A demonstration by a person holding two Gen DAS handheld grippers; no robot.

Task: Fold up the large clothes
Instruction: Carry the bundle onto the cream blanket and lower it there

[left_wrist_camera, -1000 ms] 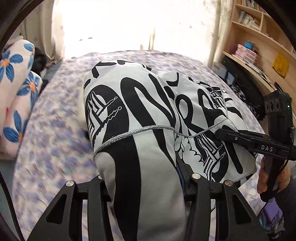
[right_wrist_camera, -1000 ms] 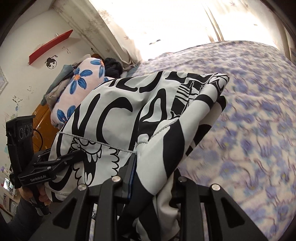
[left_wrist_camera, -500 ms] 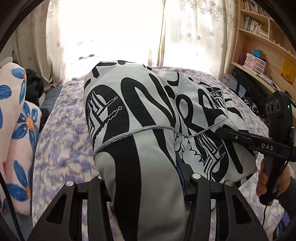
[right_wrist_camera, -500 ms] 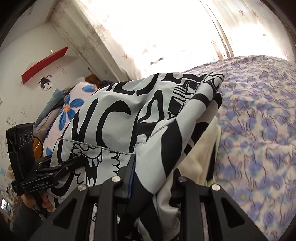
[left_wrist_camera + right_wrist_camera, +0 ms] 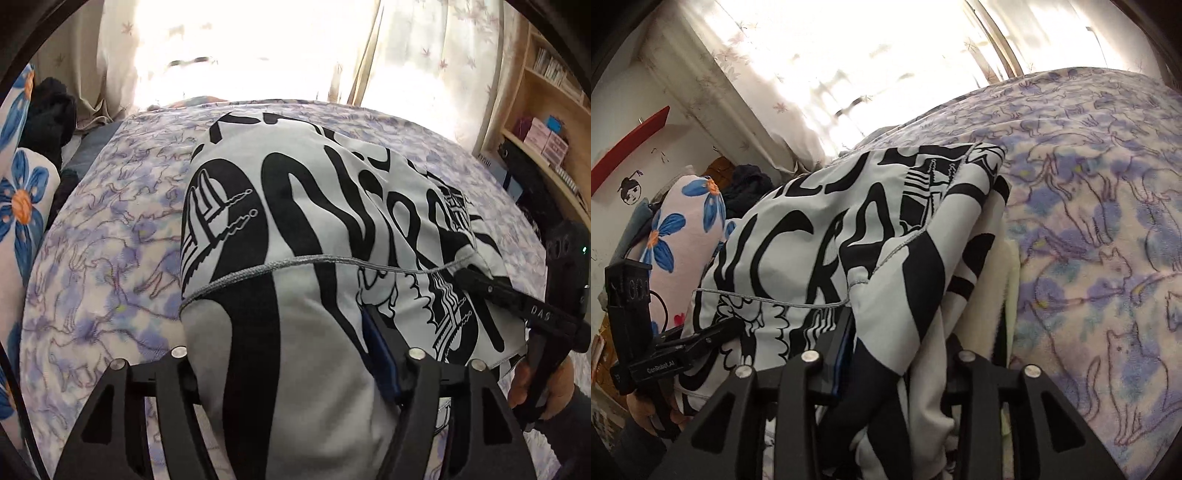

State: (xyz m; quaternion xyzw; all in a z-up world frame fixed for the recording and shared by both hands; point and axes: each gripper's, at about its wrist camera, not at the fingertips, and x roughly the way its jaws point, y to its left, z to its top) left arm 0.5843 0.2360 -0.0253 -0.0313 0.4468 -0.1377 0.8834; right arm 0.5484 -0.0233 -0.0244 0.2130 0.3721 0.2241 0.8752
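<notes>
Over the bed | left gripper jaws pinching garment | right gripper jaws pinching its other edge

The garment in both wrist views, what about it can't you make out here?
- Left view: left gripper fingertips, buried under the garment.
- Right view: right gripper fingertips, covered by the same cloth.
- Both views: the garment's type and lower part, bunched and cut off by the bottom edge.
- Both views: outside the window, overexposed.
- Right view: the cream cloth under it, mostly hidden.
</notes>
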